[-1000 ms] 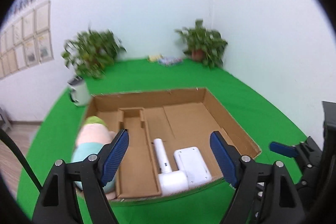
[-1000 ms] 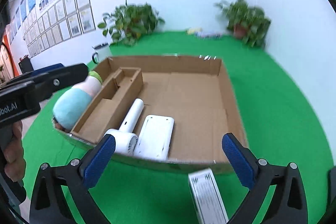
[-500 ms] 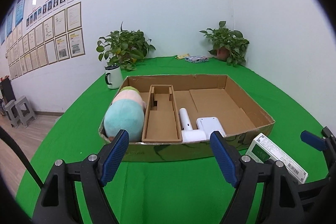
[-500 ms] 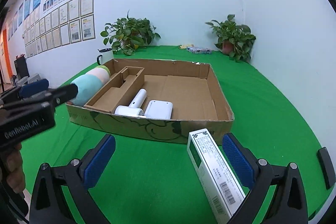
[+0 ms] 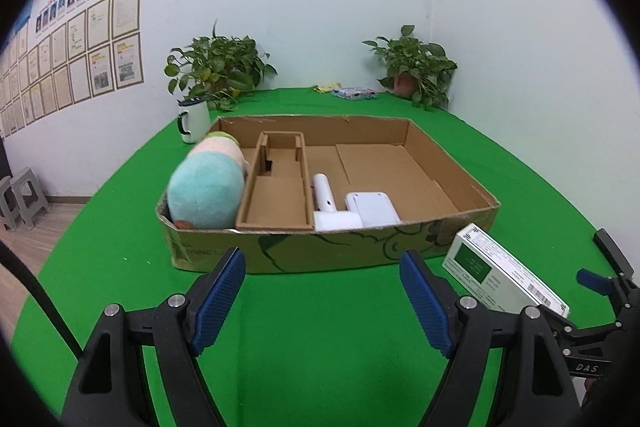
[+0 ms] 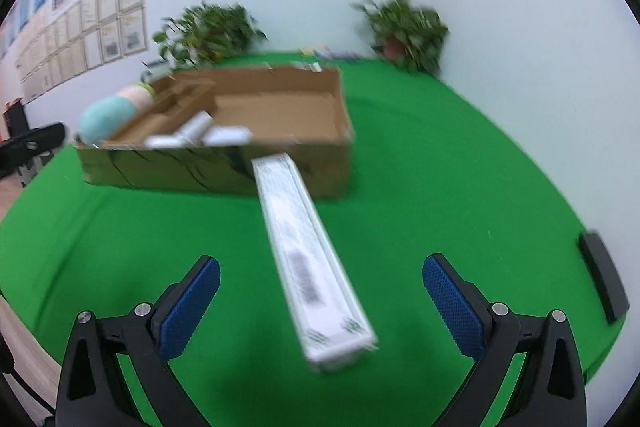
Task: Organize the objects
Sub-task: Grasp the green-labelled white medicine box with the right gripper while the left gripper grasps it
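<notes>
An open cardboard box (image 5: 452,163) stands on the green table. In it lie a pastel plush toy (image 5: 206,187), a cardboard insert (image 5: 276,203), a white hair dryer (image 5: 328,203) and a flat white device (image 5: 372,207). A long white and green carton (image 5: 504,271) lies on the table in front of the box's right corner; in the blurred right wrist view the carton (image 6: 308,247) lies between the open jaws. My left gripper (image 5: 322,295) is open and empty, short of the box front. My right gripper (image 6: 320,303) is open, astride the carton's near end.
A white mug (image 5: 193,119) stands behind the box's left corner. Two potted plants (image 5: 220,67) (image 5: 416,67) and small packets (image 5: 352,93) stand along the back wall. A dark flat object (image 6: 604,275) lies near the table's right edge. Grey stools (image 5: 20,195) stand on the floor at left.
Both grippers have drawn back from above the box toward the table's front. The right gripper has dropped low and now straddles the carton's near end.
</notes>
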Motion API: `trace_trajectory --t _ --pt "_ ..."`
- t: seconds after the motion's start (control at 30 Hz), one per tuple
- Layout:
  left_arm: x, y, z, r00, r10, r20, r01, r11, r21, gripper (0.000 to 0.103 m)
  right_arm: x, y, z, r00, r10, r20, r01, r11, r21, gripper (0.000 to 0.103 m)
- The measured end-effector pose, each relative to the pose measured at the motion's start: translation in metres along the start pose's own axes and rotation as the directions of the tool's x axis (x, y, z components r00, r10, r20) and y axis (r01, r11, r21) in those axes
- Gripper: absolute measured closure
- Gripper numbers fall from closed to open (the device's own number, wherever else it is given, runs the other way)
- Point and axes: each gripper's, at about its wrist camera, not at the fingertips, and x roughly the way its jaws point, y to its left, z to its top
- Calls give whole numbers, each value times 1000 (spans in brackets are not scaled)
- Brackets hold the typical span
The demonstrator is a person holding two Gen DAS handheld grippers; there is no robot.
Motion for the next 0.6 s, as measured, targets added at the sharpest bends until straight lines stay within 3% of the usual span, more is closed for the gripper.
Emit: trace_trajectory --t 0.07,0.13,0.2,0.27,0.37,0.47,0.6 --pt "5 -2 -4 1000 -18 -18 17 1000 -7 24 9 -6 -8 999 23 -46 -23 1000 2 7" --pt "11 -4 -7 998 -40 -42 39 999 -15 24 17 -6 -12 995 56 -81 -56 998 2 20" --pt "15 -1 -10 996 -60 -61 58 998 -32 24 23 0 -16 993 54 -108 -55 998 -11 53" --pt "16 2 -13 995 -75 -72 72 996 -47 24 25 8 -19 990 61 -125 -64 998 -21 66" --pt "19 10 -17 987 -128 -100 119 989 -85 24 21 20 -19 980 146 -137 -143 989 31 67" --pt "26 15 -20 968 -201 -148 184 975 -123 24 21 37 -17 953 264 -147 -255 964 81 66" --pt "39 8 -26 930 -299 -213 273 951 -146 24 23 41 -19 896 423 -139 -394 898 194 50"
